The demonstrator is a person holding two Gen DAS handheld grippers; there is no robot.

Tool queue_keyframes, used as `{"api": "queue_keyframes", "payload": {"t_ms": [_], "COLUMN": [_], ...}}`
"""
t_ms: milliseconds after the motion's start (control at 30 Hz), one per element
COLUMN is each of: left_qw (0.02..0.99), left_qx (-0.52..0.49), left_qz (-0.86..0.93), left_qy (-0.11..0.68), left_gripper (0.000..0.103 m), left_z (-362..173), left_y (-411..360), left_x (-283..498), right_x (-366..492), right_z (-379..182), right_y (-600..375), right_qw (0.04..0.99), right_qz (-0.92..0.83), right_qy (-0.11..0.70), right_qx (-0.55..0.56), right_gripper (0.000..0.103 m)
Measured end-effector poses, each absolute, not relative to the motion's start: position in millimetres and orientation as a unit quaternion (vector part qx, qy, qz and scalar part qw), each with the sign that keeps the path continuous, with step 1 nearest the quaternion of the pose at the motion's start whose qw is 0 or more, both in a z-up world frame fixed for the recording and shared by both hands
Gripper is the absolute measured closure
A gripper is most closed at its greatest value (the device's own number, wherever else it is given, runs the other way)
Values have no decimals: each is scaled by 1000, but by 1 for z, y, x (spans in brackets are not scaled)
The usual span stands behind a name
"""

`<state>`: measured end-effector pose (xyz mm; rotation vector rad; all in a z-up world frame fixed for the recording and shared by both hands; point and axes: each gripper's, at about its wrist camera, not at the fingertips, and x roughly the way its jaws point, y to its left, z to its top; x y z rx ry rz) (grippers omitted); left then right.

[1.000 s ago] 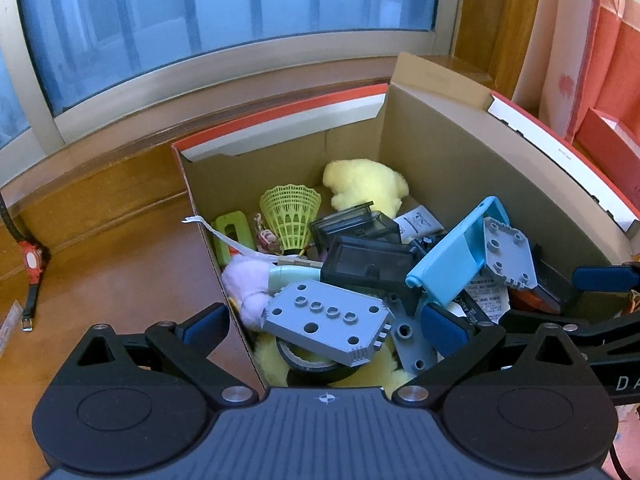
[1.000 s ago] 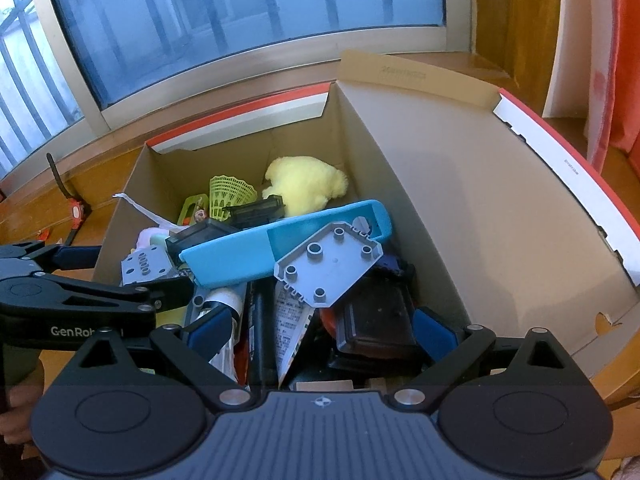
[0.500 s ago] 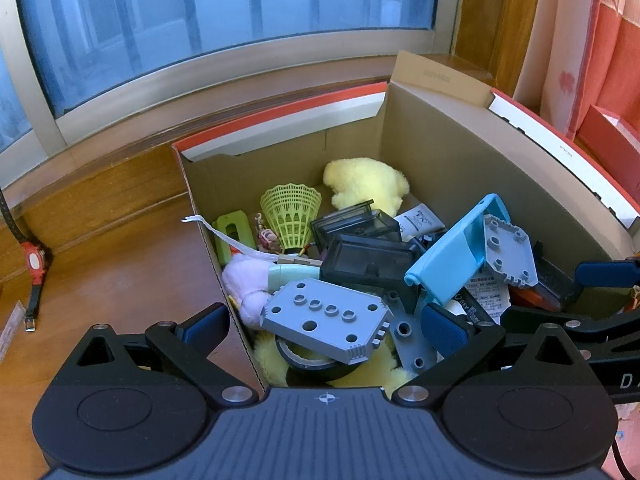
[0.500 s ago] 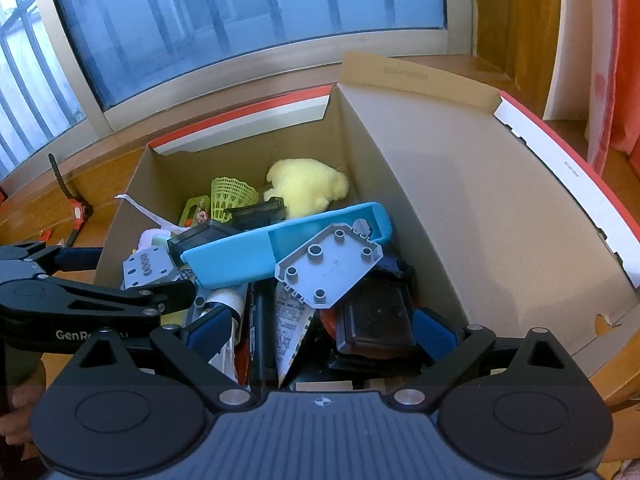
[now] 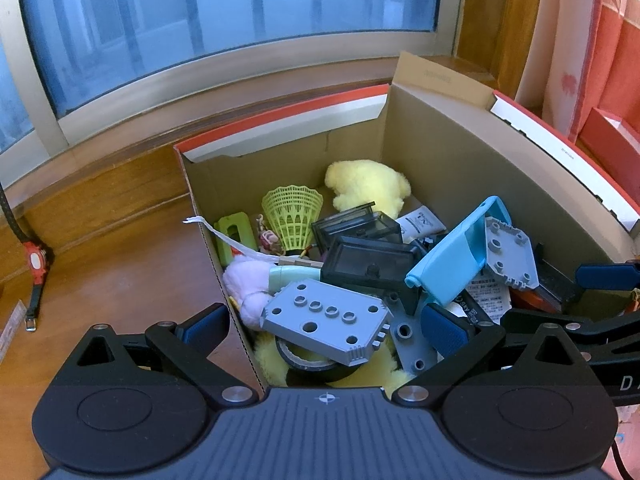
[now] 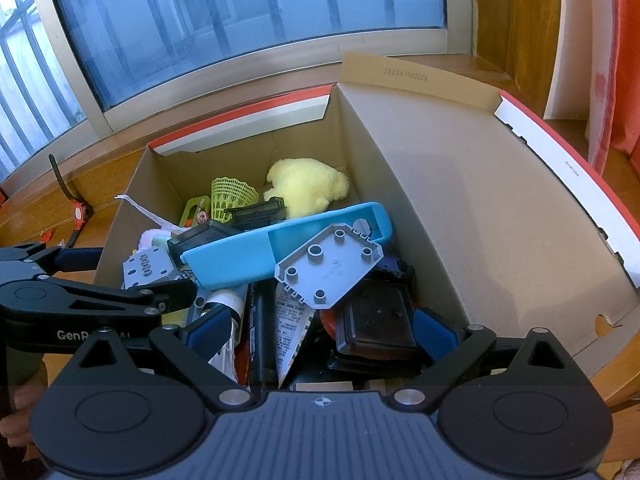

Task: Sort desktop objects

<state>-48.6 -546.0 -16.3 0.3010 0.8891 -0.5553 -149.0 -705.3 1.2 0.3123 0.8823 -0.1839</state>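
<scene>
An open cardboard box (image 5: pixel 452 168) (image 6: pixel 460 208) on a wooden desk is full of objects: a blue case (image 5: pixel 456 264) (image 6: pixel 256 248), a grey studded plate (image 5: pixel 328 322) (image 6: pixel 148 268), a second grey plate (image 5: pixel 508 254) (image 6: pixel 328 266), dark boxes (image 5: pixel 372 264), a green shuttlecock (image 5: pixel 292 210) (image 6: pixel 230 196) and a yellow plush (image 5: pixel 366 184) (image 6: pixel 306 186). My left gripper (image 5: pixel 324 326) is open and empty, straddling the box's left wall above the studded plate. My right gripper (image 6: pixel 318 328) is open and empty over the box's near end.
A red-and-black strap (image 5: pixel 36 268) lies on the desk left of the box. A window sill runs behind the box. Red curtain and a red box (image 5: pixel 612 140) stand at the right. Each gripper shows in the other's view at the box's sides.
Both grippers have pulled back slightly from the box. The objects in the box have not moved.
</scene>
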Motion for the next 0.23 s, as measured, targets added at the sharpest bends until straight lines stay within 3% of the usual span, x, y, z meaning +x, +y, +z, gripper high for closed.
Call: {"api": "queue_keyframes", "payload": {"t_ms": [233], "left_qw": [854], "left_qx": [149], "left_qz": [-264], "left_qy": [423], "left_gripper": [0], "left_z": [-17], "left_y": [-546], "left_x": [-49], "right_x": [-150], "right_z": [2], "right_y": [-705], "right_qw": [888], "right_qz": [-88], "right_qy": [425], "right_qx": [149], "right_gripper": [4]}}
